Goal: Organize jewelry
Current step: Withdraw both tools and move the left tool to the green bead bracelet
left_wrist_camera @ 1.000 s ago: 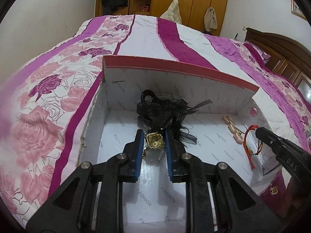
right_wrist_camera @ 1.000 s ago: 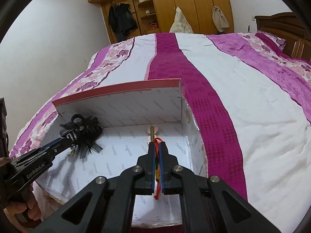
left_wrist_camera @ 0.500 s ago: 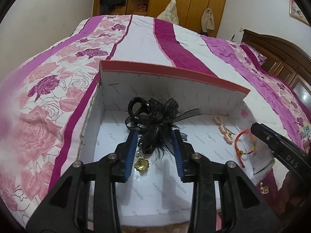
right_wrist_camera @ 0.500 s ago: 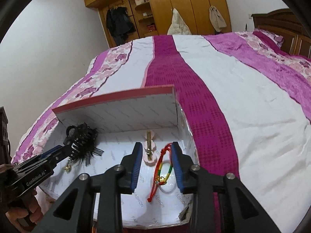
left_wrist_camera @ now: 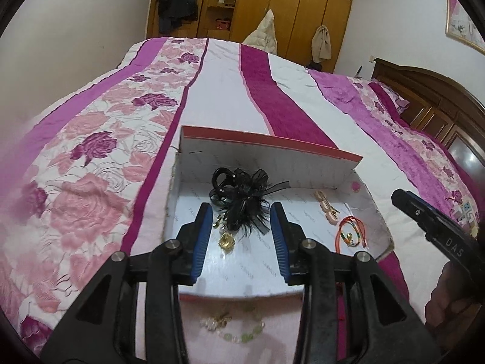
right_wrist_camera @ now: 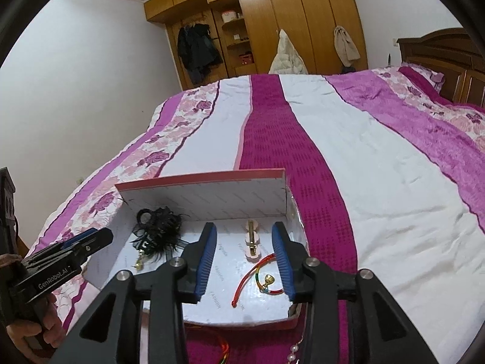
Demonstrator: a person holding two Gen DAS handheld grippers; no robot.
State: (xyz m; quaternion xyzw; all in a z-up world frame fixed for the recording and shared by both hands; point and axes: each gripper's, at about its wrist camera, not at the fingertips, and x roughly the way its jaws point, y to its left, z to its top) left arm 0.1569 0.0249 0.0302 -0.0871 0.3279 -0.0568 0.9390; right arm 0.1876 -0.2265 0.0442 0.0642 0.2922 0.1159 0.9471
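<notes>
An open white box with a red rim lies on the bed. Inside it lie a black feathered hair piece with a gold pendant, a pink hair clip and a red cord bracelet. My left gripper is open and empty, above the box's near edge, just back from the hair piece. My right gripper is open and empty over the bracelet and the clip. The hair piece shows in the right wrist view too.
A green and clear bead necklace lies on the bedspread in front of the box. A red cord and pearl beads lie in front of the box too. A wardrobe stands behind the bed, a headboard at the right.
Both grippers opened and let go: the left dropped the hair piece with its pendant into the box, the right dropped the red bracelet. Both have pulled back and up from the box.
</notes>
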